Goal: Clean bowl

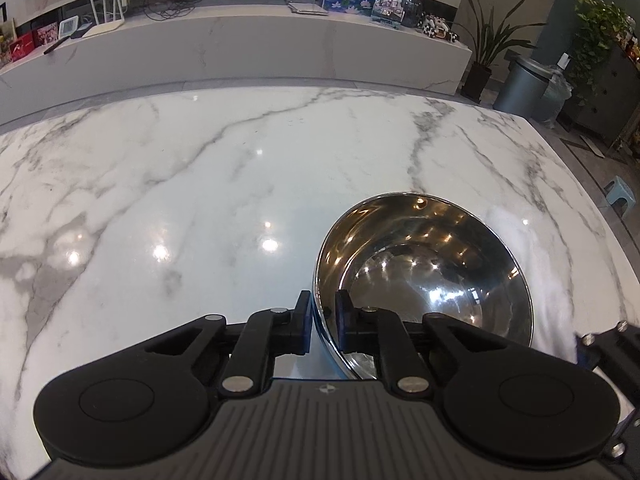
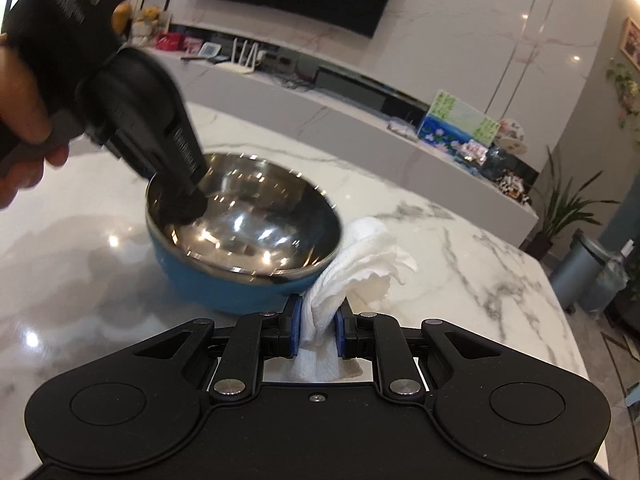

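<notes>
A bowl (image 1: 432, 264) with a shiny steel inside and a blue outside (image 2: 224, 284) stands on the white marble table (image 1: 200, 184). My left gripper (image 1: 323, 320) is shut on the bowl's near rim, one pad outside the wall and one inside. Seen from the right wrist, that left gripper (image 2: 188, 196) reaches down onto the bowl's far left rim, held by a hand in a black sleeve (image 2: 24, 120). My right gripper (image 2: 316, 328) is shut on a crumpled white paper towel (image 2: 360, 268), just right of the bowl and level with its side.
The table's right edge (image 2: 560, 320) drops off close by. Beyond it are a grey bin (image 1: 520, 88), potted plants (image 1: 484, 52) and a small stool (image 1: 618, 196). A long white TV bench (image 1: 240, 48) with boxes, a router and pictures runs behind the table.
</notes>
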Tool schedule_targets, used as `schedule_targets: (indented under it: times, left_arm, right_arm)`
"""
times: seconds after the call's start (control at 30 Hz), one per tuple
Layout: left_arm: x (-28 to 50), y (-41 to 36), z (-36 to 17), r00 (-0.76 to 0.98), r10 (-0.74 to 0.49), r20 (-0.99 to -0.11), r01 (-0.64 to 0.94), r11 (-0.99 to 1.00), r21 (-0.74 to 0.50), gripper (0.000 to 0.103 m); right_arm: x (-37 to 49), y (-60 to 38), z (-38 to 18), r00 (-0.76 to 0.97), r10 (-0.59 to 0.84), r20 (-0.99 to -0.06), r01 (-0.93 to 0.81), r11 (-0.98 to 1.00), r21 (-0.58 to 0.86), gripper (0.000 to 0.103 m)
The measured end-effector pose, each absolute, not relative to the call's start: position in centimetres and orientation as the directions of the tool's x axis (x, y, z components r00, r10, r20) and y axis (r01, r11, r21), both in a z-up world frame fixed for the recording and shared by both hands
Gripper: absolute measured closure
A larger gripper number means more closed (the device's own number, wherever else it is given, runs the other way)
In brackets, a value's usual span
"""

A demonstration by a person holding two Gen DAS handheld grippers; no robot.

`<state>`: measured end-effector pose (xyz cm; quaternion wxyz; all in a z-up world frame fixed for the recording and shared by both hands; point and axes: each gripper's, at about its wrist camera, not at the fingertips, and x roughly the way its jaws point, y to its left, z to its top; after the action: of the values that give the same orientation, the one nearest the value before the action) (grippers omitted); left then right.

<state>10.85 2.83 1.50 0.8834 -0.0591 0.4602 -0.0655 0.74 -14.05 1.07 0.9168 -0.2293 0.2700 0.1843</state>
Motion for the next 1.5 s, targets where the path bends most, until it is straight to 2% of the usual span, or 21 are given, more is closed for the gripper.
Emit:
schedule_targets:
  times: [0.03,0.2,0.43,0.47,0.53,0.57,0.73,0.87,1.0,1.17,1.23,1.27,1.43,1.5]
  left_arm:
    - [10.8,2.9,1.5,0.563,-0.173,-0.808,0.058,0.984,-0.171,0.092]
    - [10.5,3.1,1.2,0.528,-0.172,-0.832,0.036,0.983,-0.181,0.079]
    - [10.4,2.9,1.1,0.517,-0.184,-0.836,0.054,0.982,-0.183,0.079]
    - [10.4,2.8,1.0,0.514,-0.185,-0.837,0.056,0.982,-0.183,0.079]
    - [10.4,2.7,0.8,0.508,-0.187,-0.841,0.059,0.981,-0.183,0.079]
    - [10.4,2.7,0.8,0.507,-0.19,-0.841,0.06,0.981,-0.185,0.079]
    - [10.3,2.7,0.8,0.508,-0.188,-0.84,0.056,0.981,-0.186,0.079]
    - [10.3,2.7,0.8,0.509,-0.187,-0.84,0.055,0.981,-0.185,0.079]
    - [10.2,2.7,0.8,0.507,-0.19,-0.841,0.058,0.981,-0.187,0.079]
    - [10.3,2.4,0.8,0.504,-0.193,-0.842,0.062,0.98,-0.188,0.079]
    - [10.3,2.3,0.8,0.501,-0.196,-0.843,0.066,0.98,-0.188,0.079]
    - [10.3,2.2,0.7,0.502,-0.196,-0.842,0.069,0.98,-0.187,0.08]
    - [10.4,2.3,0.8,0.524,-0.205,-0.826,0.081,0.978,-0.191,0.084]
    - [10.4,2.3,0.9,0.531,-0.21,-0.821,0.086,0.977,-0.194,0.086]
  right_arm:
    - [0.8,-13.9,0.9,0.781,0.215,-0.586,-0.467,0.824,-0.32,0.088]
    - [1.3,-13.2,-0.3,0.732,0.221,-0.645,-0.508,0.808,-0.3,0.088]
    - [2.0,-13.9,-0.1,0.762,0.149,-0.631,-0.438,0.836,-0.331,0.088]
    - [2.3,-14.2,-0.1,0.766,0.13,-0.63,-0.417,0.846,-0.332,0.086]
    - [2.4,-14.4,-0.1,0.78,0.102,-0.618,-0.387,0.855,-0.347,0.068]
    - [2.3,-14.5,0.0,0.79,0.09,-0.606,-0.372,0.857,-0.358,0.064]
    - [1.3,-14.0,0.3,0.839,0.08,-0.538,-0.349,0.837,-0.42,0.061]
    - [1.2,-13.7,0.0,0.834,0.089,-0.545,-0.372,0.82,-0.436,0.061]
    - [2.0,-13.7,-0.5,0.797,0.071,-0.599,-0.381,0.828,-0.41,0.061]
    - [3.4,-15.2,-0.5,0.751,0.079,-0.656,-0.35,0.89,-0.293,0.062]
    - [3.7,-15.6,-0.3,0.736,0.101,-0.669,-0.345,0.907,-0.243,0.076]
    - [3.9,-15.8,-0.2,0.726,0.12,-0.677,-0.35,0.912,-0.213,0.078]
    - [3.8,-15.9,-0.5,0.726,0.136,-0.674,-0.357,0.912,-0.201,0.086]
    - [3.4,-15.7,-0.2,0.752,0.134,-0.645,-0.352,0.91,-0.221,0.087]
